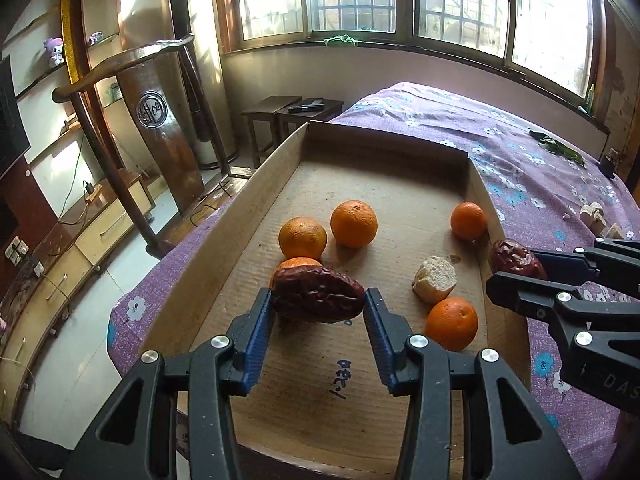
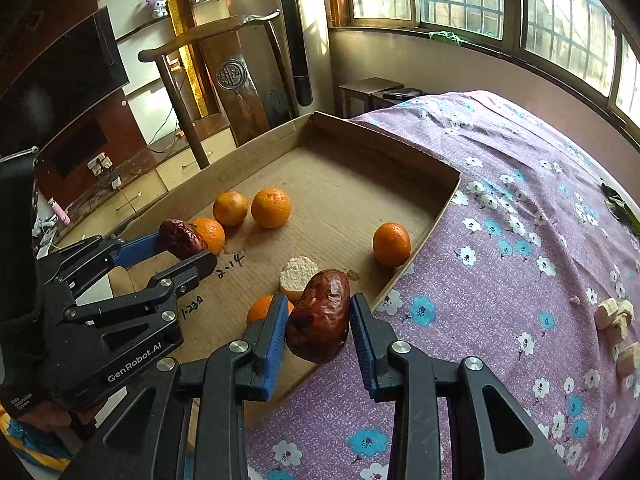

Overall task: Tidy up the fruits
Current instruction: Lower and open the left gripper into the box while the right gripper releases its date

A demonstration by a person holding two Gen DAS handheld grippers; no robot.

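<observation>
A shallow cardboard tray (image 1: 384,142) lies on a table with a purple floral cloth (image 2: 520,208). Several oranges sit in the tray, among them one (image 1: 353,223) near the middle and one (image 1: 469,221) against the right wall. A wrinkled dark red date (image 1: 318,294) hangs over the tray's near left part, with my left gripper (image 1: 319,299) shut on it. My right gripper (image 2: 319,309) is shut on a second date (image 2: 320,316) above the tray's right rim. Each gripper also shows in the other view: the right gripper (image 1: 516,269) and the left gripper (image 2: 186,246).
A torn piece of bread (image 1: 435,278) lies in the tray between the oranges. Pale biscuit chunks (image 2: 616,320) and a green leaf (image 2: 620,208) rest on the cloth to the right. A wooden chair (image 1: 132,120) stands past the table's left edge, with windows behind.
</observation>
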